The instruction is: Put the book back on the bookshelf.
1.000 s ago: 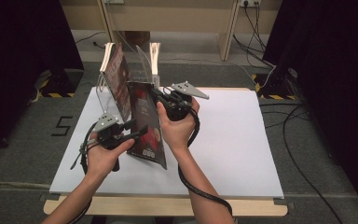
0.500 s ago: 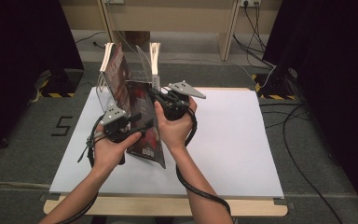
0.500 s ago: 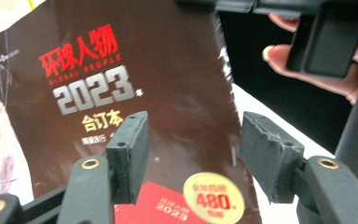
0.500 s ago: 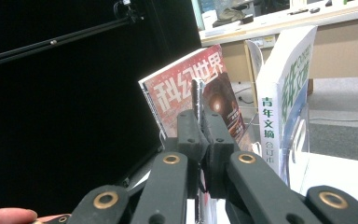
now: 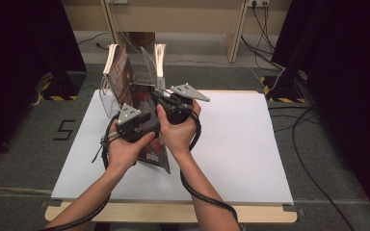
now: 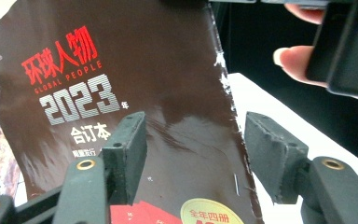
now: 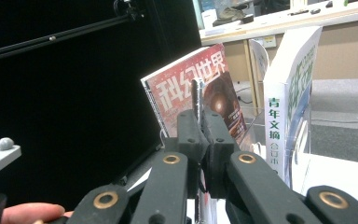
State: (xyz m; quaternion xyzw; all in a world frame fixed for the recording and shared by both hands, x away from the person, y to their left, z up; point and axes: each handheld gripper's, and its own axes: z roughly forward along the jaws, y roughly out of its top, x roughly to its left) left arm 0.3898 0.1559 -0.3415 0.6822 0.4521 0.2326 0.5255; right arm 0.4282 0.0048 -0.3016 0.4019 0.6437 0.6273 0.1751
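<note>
**Magazine held on edge by the rack**

Right hand-held gripper [image 7: 199, 135] clamped on the dark magazine's [image 6: 168, 84] edge. Left hand-held gripper [image 6: 193, 149], jaws wide, straddles the cover unclosed. Magazine slants over the worktop [image 5: 250, 144], just before the clear rack [image 5: 149, 62] of upright magazines.

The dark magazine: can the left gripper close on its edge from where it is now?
Probably yes. The left gripper is open, its fingers straddling the dark magazine edge, nothing between; the right gripper already pinches it.
</note>
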